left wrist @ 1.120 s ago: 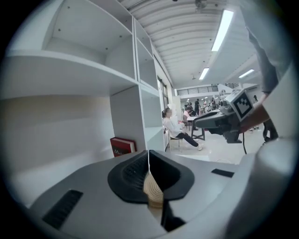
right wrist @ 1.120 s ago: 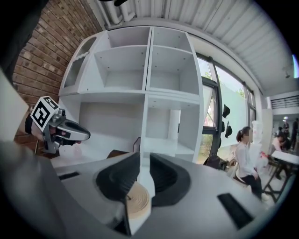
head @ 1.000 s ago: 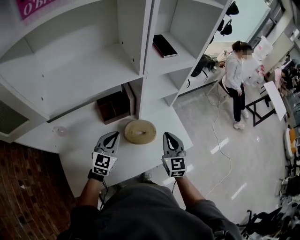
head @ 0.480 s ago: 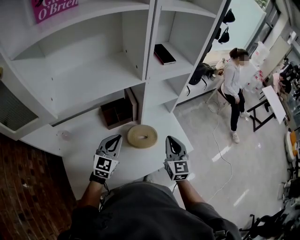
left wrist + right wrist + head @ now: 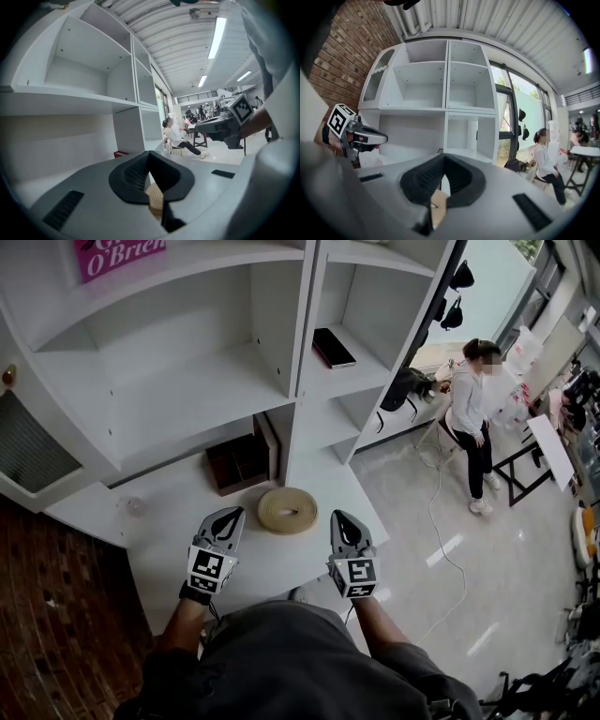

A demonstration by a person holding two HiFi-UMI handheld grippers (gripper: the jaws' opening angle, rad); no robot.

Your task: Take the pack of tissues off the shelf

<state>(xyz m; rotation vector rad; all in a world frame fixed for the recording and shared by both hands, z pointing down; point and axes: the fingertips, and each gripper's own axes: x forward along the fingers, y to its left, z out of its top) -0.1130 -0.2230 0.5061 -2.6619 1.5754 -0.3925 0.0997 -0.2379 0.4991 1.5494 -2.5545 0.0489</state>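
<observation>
A dark flat pack (image 5: 332, 347), likely the tissues, lies on the middle shelf of the right-hand compartment of the white shelf unit (image 5: 298, 381). Both grippers hover low over the white counter, well short of that shelf. My left gripper (image 5: 222, 521) is shut and holds nothing; the left gripper view shows its jaws (image 5: 149, 157) closed together. My right gripper (image 5: 342, 525) is also shut and holds nothing, with its jaws (image 5: 443, 161) meeting. A round woven tan mat (image 5: 288, 509) lies on the counter between and just beyond the two grippers.
A brown box (image 5: 239, 460) stands in the lowest left compartment. A small clear object (image 5: 134, 506) sits at the counter's left. A person (image 5: 472, 418) stands on the floor at the right, near a cable and tables. A brick wall (image 5: 56, 615) runs along the left.
The head view has tilted slightly, so the shelf sits a little lower and further right in the frame. Both grippers stay shut in nearly the same place. The person at the right has shifted a little.
</observation>
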